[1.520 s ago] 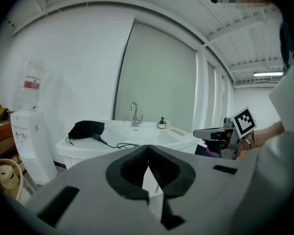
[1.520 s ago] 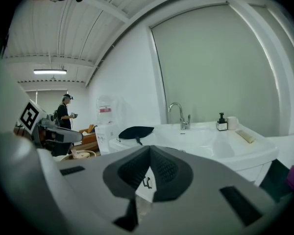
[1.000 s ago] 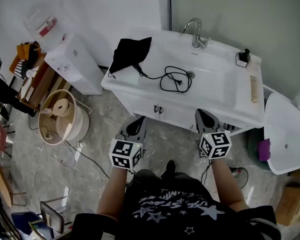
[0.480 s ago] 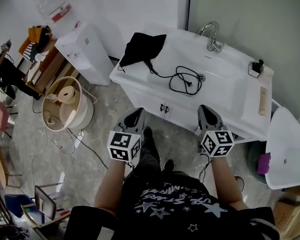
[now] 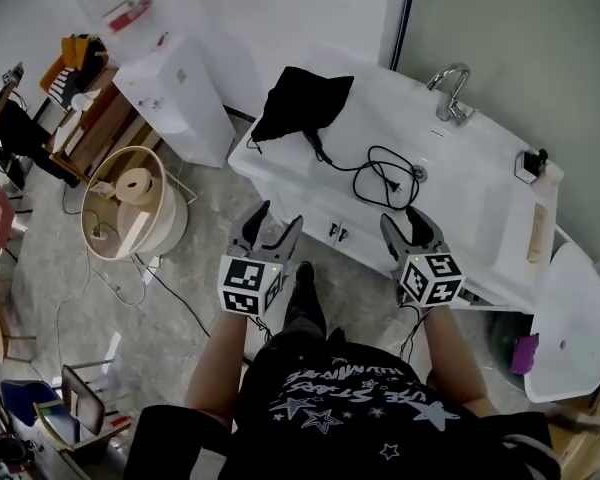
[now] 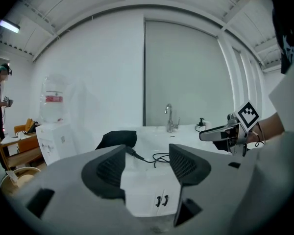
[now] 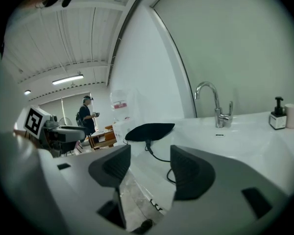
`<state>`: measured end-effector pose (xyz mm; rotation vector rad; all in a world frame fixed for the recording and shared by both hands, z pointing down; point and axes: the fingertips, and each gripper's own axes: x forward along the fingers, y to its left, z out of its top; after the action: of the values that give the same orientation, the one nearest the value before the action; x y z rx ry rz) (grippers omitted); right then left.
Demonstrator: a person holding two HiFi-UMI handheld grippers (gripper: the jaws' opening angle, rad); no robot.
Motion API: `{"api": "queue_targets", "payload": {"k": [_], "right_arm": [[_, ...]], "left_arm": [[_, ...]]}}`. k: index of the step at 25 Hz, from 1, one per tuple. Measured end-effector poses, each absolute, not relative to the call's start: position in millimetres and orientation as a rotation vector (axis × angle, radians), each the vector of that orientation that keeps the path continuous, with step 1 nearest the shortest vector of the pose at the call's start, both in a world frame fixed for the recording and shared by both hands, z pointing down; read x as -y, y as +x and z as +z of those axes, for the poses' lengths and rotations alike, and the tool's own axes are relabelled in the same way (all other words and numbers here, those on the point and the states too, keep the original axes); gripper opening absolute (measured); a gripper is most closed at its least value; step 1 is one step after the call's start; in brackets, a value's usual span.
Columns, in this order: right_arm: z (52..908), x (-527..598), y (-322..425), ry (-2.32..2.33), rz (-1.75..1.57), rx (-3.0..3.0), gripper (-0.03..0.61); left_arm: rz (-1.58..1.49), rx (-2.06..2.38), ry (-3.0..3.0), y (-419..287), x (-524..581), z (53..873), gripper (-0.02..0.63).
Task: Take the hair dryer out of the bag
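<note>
Nearer the counter [image 5: 480,193] now, we've just opened both empty jaws; bag [image 5: 305,98] lies ahead, closest to our left gripper [image 5: 272,230], cord [image 5: 380,173] trailing right

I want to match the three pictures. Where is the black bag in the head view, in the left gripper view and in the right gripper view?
Head view: black bag at top centre, on the left end of the white sink counter.
Left gripper view: black bag just left of centre.
Right gripper view: black bag near the centre.
Shared landmark: the faucet, right of the bag in all three.
</note>
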<state>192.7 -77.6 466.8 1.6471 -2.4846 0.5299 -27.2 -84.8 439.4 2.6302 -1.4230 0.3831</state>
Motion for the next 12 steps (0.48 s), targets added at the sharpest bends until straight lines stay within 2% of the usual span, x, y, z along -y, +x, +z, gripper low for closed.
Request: {"api": "queue_targets", "payload": {"k": [2,3,12], "right_arm": [[469.9,98.0,180.6,1.611,0.577,2.509,0.3],[471.4,108.1,174.9,1.595,0.596,2.516,0.34],[481.6,195.5,143.8,1.545,0.61,2.481,0.347]], "left_arm": [[0.394,1.454,2.602,-38.4,104.8,445.2,0.366],[0.406,1.465,2.593,-43.3,114.6,448.1,0.381],[0.566,1.484,2.562,-73.4,208.9,475.3,0.412]]}}
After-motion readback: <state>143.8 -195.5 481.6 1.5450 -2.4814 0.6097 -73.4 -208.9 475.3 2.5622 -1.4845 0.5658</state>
